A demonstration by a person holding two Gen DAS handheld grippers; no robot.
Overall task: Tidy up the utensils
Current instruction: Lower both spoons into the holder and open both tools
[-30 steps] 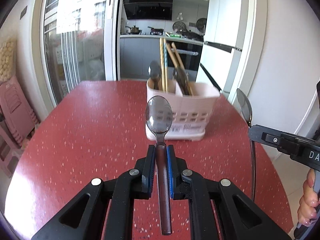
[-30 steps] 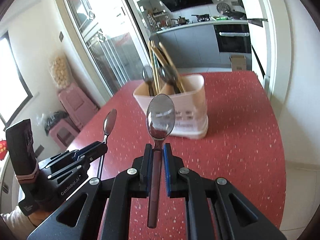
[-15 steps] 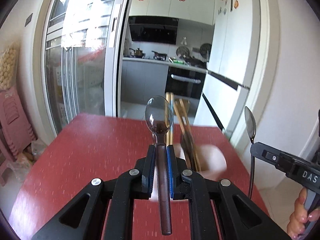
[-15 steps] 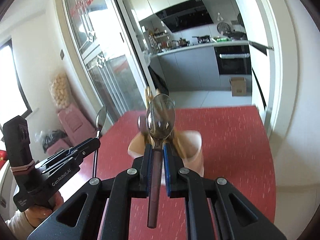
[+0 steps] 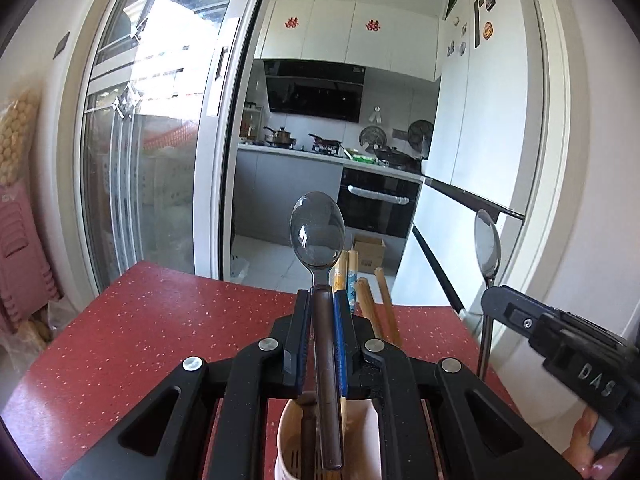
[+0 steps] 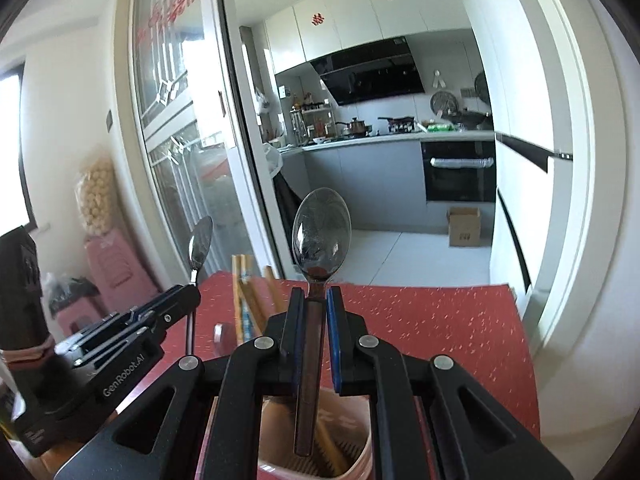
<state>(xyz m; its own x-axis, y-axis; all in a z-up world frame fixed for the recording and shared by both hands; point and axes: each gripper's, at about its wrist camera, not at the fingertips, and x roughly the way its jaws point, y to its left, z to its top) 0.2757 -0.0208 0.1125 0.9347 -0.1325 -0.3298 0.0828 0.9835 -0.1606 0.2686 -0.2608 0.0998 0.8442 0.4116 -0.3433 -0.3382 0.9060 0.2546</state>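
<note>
Overhead, two clamped spoons (image 5: 318, 232) above holder (image 5: 288, 436)

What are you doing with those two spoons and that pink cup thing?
A person is tidying utensils with a gripper in each hand. The left gripper is shut on a spoon with a dark handle, bowl pointing up. The right gripper is shut on a second spoon the same way. Both spoons hang just above the pale pink utensil holder on the red table, which already holds chopsticks. Neither spoon is in the holder yet.
</note>
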